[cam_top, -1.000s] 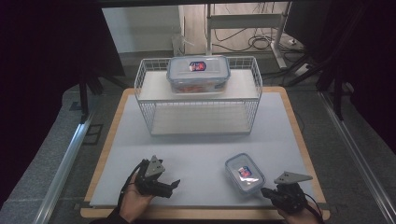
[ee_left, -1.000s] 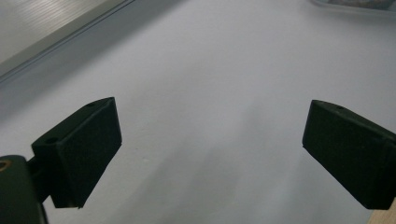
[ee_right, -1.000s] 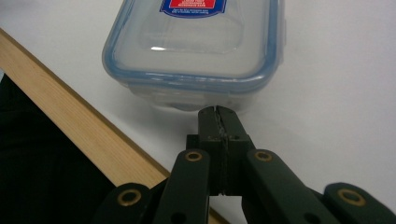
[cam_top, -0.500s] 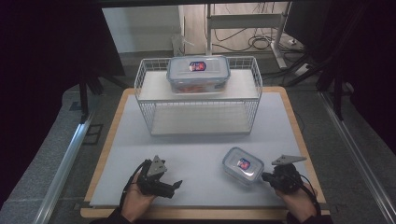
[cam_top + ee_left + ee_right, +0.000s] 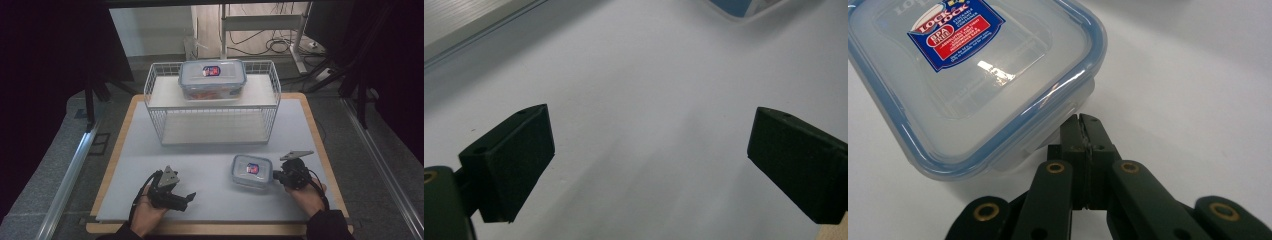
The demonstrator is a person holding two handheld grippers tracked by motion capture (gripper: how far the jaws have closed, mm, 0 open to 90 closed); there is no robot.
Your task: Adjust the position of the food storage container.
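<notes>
Item: small Lock&Lock container (image 5: 252, 171), on desk (image 5: 210, 165) before wire rack (image 5: 212, 105). Right gripper (image 5: 1083, 120), fingers together, nudges its corner; push low, slowly. Left gripper (image 5: 649, 165), fingers apart, idle.

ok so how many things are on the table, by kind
lidded plastic containers: 2 (small one on the mat by the right tongs, large one on top of the wire rack)
wire racks: 1
hand-held tongs: 2 (left tongs, right tongs)
total: 5
</notes>
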